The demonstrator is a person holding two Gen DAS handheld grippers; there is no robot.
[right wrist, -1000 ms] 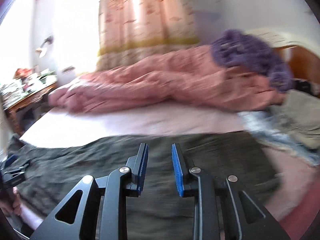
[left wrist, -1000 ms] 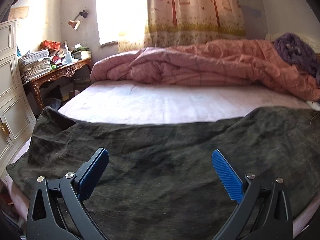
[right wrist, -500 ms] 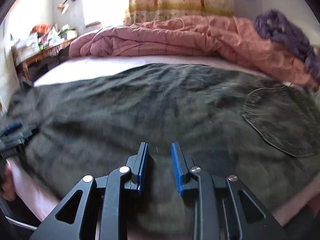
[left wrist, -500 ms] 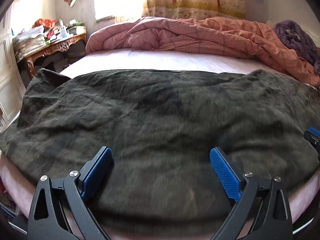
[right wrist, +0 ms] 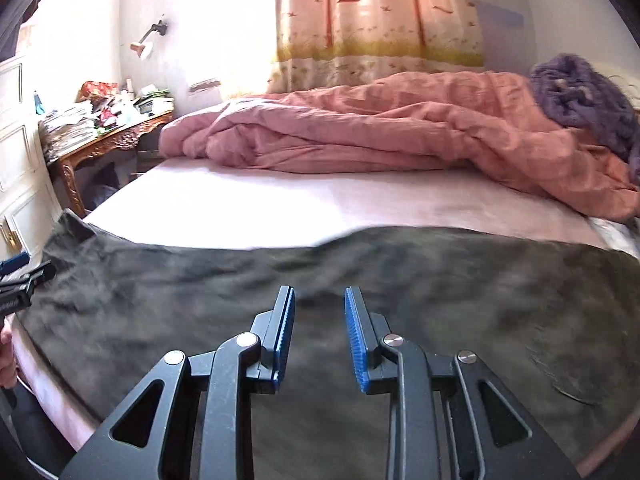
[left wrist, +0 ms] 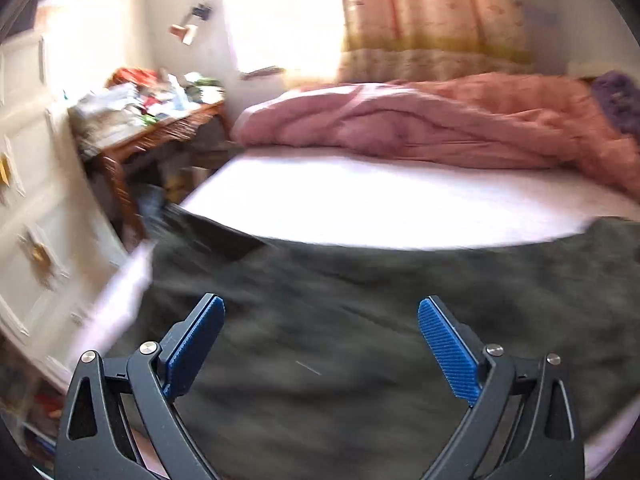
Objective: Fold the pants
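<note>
Dark olive pants (right wrist: 440, 280) lie spread flat across the near edge of the bed, one end at the left bed corner (left wrist: 192, 224). A back pocket (right wrist: 568, 376) shows at the right. My left gripper (left wrist: 322, 302) hovers over the left end of the pants (left wrist: 320, 344), jaws wide open and empty. My right gripper (right wrist: 319, 292) hangs above the middle of the pants; its blue pads stand a narrow gap apart with nothing between them. The left gripper (right wrist: 22, 276) also shows at the left edge of the right wrist view, with a hand (right wrist: 6, 356) below it.
A pink duvet (right wrist: 380, 132) and a purple blanket (right wrist: 580, 96) are bunched at the back of the bed. Bare pink sheet (right wrist: 320, 204) lies between them and the pants. A cluttered wooden desk (right wrist: 108, 140) and a white cabinet (left wrist: 32, 216) stand at the left.
Both grippers swung over the pants and back again. The left now looks at the pants' left end and the bed corner. The right sits nearer the middle. Neither jaw opening changed.
</note>
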